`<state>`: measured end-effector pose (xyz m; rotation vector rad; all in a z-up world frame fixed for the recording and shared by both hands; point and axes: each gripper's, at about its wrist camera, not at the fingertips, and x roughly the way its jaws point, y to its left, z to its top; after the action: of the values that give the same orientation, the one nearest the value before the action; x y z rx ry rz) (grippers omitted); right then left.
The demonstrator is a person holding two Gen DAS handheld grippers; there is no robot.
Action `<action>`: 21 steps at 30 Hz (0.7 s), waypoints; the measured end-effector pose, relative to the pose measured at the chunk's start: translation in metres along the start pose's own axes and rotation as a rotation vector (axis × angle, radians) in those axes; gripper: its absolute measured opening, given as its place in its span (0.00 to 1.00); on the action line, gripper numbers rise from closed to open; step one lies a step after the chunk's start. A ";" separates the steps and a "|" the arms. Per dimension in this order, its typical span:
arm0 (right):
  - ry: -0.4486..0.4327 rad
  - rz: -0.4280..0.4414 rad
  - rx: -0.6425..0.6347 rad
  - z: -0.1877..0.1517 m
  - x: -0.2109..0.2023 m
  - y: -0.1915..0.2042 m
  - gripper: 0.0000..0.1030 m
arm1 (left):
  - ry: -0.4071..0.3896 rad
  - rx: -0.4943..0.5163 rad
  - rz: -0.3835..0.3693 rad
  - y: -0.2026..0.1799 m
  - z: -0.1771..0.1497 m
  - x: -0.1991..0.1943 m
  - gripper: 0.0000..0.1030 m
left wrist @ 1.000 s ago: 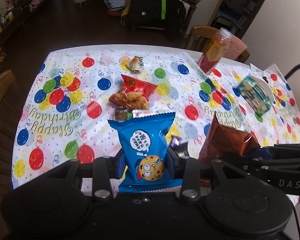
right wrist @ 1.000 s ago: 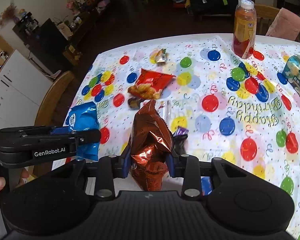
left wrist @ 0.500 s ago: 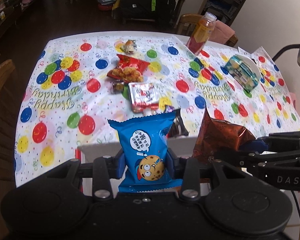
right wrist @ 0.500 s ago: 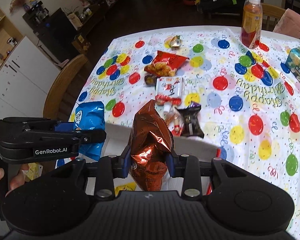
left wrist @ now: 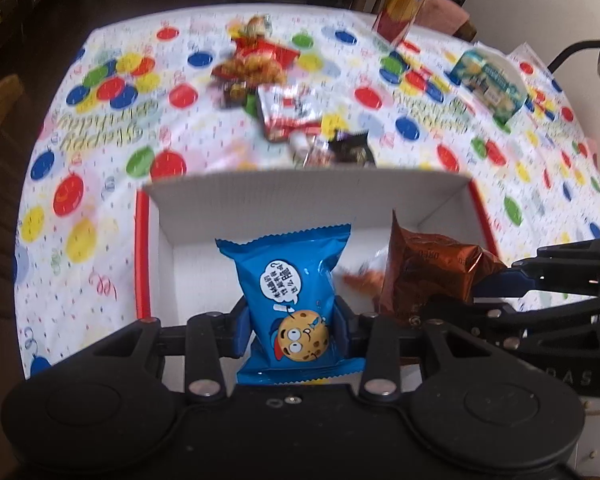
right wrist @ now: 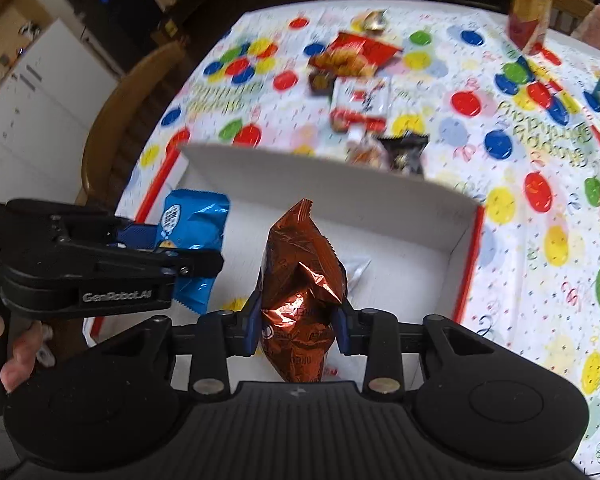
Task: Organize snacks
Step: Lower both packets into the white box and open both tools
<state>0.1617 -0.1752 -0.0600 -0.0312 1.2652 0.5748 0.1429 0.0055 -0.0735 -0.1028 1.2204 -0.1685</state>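
The left claw [left wrist: 292,326] is clamped on a glossy blue plastic cookie packet [left wrist: 292,292] printed with a cartoon cookie face, gripping it near its lower end so the packet stands upright between the blue pads. The right claw [right wrist: 298,326] is closed on a crinkled copper-brown foil snack bag [right wrist: 300,292], also held upright, pinched at its lower half. Both packets hang above the inside of an open white cardboard box with red outer sides [left wrist: 300,196], the blue one toward the box's left side and the brown one toward its right. The box sits at the near edge of the worktop, which is covered by a white birthday tablecloth with coloured balloon dots [left wrist: 100,160]. Something pale and something orange lie on the box floor between the two packets, too blurred to identify.

Beyond the box's far wall, near the middle of the worktop, lie a small black wrapper [right wrist: 404,154], a white-and-red flat packet [right wrist: 362,100] and a red bag showing fried pieces [right wrist: 352,54]. A small crumpled gold-and-white wrapper [right wrist: 374,20] sits close to the far edge. A tall plastic bottle of orange-red drink [right wrist: 530,4] stands at the far right corner, and a teal-and-yellow packet [left wrist: 488,80] lies near the right edge. In the right wrist view, a hand [right wrist: 8,344] holds the left claw's handle.
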 end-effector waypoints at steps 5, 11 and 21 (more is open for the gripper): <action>0.046 -0.003 -0.034 -0.012 0.017 0.009 0.33 | 0.045 0.005 0.021 0.002 -0.015 0.017 0.37; 0.062 -0.016 -0.046 -0.018 0.029 0.012 0.33 | 0.061 0.006 0.039 0.003 -0.024 0.028 0.37; 0.087 -0.028 -0.042 -0.021 0.043 0.012 0.34 | 0.066 0.002 0.059 0.004 -0.036 0.046 0.37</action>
<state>0.1460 -0.1548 -0.1022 -0.1103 1.3352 0.5809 0.1242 0.0010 -0.1292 -0.0597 1.2871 -0.1223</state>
